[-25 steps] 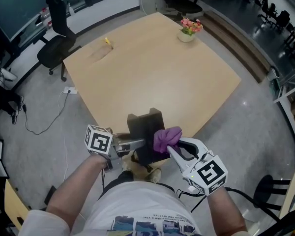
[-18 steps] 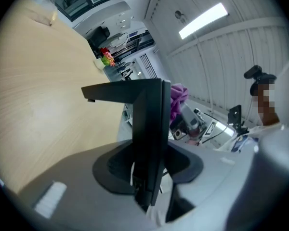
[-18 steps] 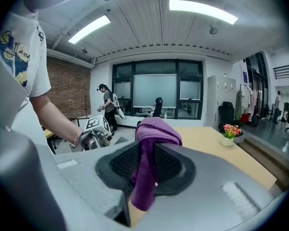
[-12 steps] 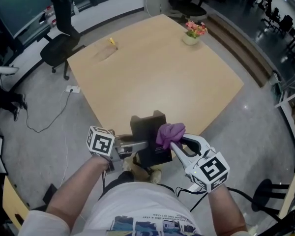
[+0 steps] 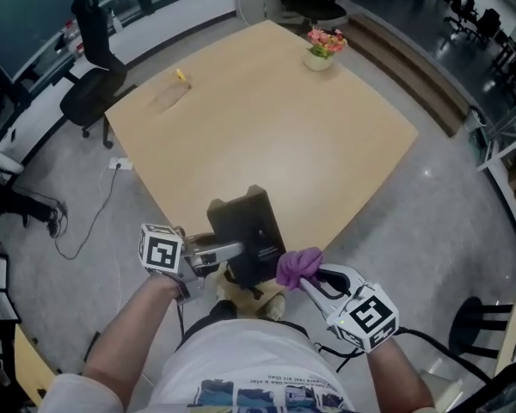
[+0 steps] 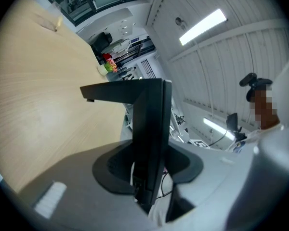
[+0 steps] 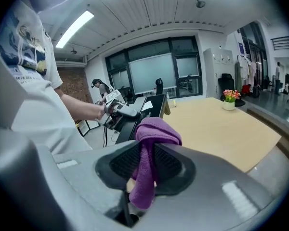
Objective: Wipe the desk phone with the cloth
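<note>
Holding the desk phone tipped up at the near corner of the table seems to be the left gripper's whole job. Its jaws stand roughly half apart and clamp the phone's thin edge, so the black slab sits edge-on right between them and runs straight out past the tips. My guess is that propping it like that exposes the faces for wiping, rather than leaving it flat on the wood. Can't tell if its far end rests on the table.

The right gripper has its jaws nearly together, pinching the purple cloth. A wad bunches above and ahead of the tips and a tail hangs down between the pads. With the cloth bunched out front, I reckon it meets the phone before any hard plastic does. From the right jaws the phone sits ahead and a bit left, close, but apparently not touching the cloth yet. The next swipe probably wants light pressure so the phone doesn't slip from the left grip.
</note>
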A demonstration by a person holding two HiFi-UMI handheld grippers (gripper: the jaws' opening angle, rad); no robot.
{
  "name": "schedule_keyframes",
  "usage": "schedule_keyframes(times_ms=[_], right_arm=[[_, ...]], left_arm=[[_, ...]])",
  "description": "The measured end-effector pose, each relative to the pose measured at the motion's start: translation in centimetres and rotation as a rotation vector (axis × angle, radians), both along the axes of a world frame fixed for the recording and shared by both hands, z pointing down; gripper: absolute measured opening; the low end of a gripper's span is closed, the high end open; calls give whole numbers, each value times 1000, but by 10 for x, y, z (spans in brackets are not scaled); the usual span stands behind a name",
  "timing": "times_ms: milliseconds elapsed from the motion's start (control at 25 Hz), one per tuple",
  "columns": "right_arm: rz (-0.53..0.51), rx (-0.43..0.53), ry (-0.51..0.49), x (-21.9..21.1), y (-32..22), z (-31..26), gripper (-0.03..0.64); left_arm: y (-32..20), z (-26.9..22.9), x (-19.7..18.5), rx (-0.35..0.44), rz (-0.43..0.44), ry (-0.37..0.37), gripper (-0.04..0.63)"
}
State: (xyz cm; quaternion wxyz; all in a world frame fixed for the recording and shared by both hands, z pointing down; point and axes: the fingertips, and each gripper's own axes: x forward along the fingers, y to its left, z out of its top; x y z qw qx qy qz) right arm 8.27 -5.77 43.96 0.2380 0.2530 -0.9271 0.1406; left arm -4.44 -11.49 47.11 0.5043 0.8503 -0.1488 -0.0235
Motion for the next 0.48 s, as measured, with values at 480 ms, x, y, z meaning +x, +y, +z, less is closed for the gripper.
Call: schedule_keyframes(times_ms=[480], right_arm=[[92,198,-152,-19,-105,-88,89]], left_arm=[[13,-3,6,-3,52,7,183]])
